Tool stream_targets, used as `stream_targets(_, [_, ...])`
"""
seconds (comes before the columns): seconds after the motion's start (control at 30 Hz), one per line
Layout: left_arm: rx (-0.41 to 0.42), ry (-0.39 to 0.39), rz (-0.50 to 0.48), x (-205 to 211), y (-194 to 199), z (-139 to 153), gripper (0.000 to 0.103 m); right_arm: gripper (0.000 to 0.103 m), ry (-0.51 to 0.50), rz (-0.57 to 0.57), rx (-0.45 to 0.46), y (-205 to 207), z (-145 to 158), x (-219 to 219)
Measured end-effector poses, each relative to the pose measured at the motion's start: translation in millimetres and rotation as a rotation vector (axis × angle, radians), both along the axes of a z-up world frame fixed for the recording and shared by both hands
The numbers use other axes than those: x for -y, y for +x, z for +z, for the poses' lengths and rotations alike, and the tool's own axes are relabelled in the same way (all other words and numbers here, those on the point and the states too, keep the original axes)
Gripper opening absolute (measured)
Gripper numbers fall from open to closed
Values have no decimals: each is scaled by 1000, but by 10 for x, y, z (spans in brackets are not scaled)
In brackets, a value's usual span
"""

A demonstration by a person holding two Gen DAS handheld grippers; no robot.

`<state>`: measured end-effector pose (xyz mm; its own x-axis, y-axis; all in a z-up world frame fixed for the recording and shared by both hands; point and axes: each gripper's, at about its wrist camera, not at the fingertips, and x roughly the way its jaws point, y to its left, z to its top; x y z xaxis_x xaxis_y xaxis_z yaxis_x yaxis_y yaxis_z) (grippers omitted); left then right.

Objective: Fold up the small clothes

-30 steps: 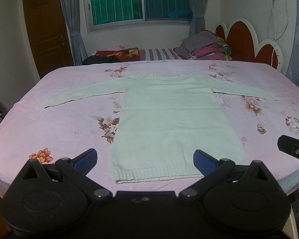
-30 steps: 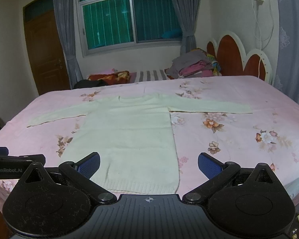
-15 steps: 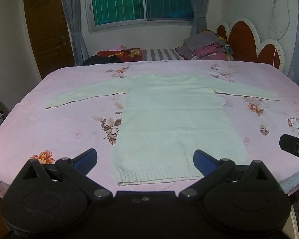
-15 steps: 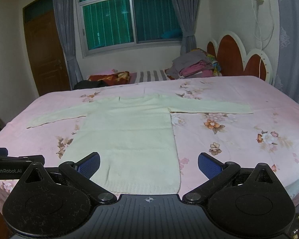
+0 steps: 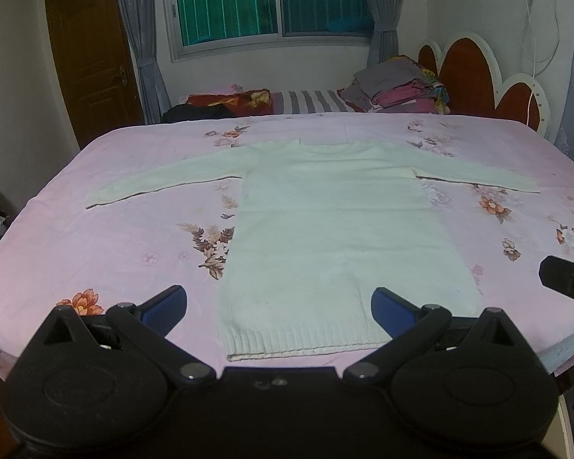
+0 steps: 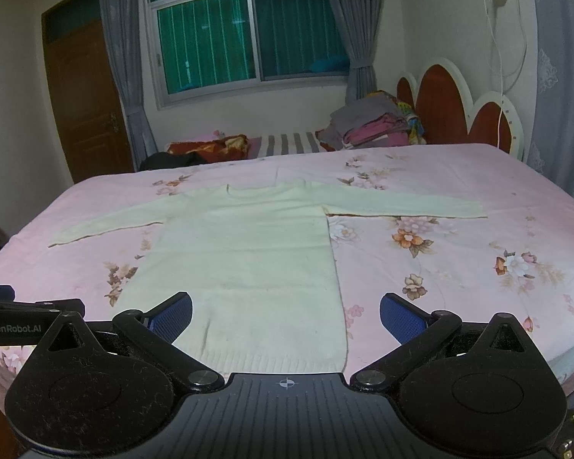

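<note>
A pale cream long-sleeved sweater [image 5: 336, 229] [image 6: 245, 252] lies flat on the pink floral bed [image 5: 107, 237] [image 6: 459, 275], both sleeves spread out sideways and the ribbed hem nearest me. My left gripper [image 5: 277, 308] hovers open just short of the hem, blue pads wide apart and holding nothing. My right gripper [image 6: 285, 315] is open too, above the hem's right corner, and is empty. The other gripper's tip shows at the right edge of the left wrist view and at the left edge of the right wrist view.
A stack of folded clothes [image 5: 398, 86] [image 6: 375, 124] sits by the red-and-white headboard [image 5: 486, 80]. Striped and red bedding [image 5: 271, 101] lies past the far bed edge. A brown door [image 5: 92, 61] stands at the left, a window with curtains behind.
Both grippers have eased slightly back and up, so the sweater sits a touch higher in view. The sweater has not moved and the jaws stay apart.
</note>
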<state>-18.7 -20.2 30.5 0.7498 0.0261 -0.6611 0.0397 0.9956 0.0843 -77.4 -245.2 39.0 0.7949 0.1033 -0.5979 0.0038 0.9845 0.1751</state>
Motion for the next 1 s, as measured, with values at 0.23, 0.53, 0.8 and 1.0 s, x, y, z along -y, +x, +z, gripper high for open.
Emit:
stream_targets(0.23, [-3,3,5,-19,39,-18,102,103,1,0,-1,19,-8,2])
stream_targets(0.53, [-20,4,25,-91,227,-106,102,103,6,-9,-10,177,-62,-44])
stream_targets(0.8, [-38,3,38,-159,547,-220,102,103,-4,-26,-16,468,-142,-25])
stream_targets(1.0, [-48,1,42,-205,941,-314,102,103,-15,-50,-27,805,-244,8])
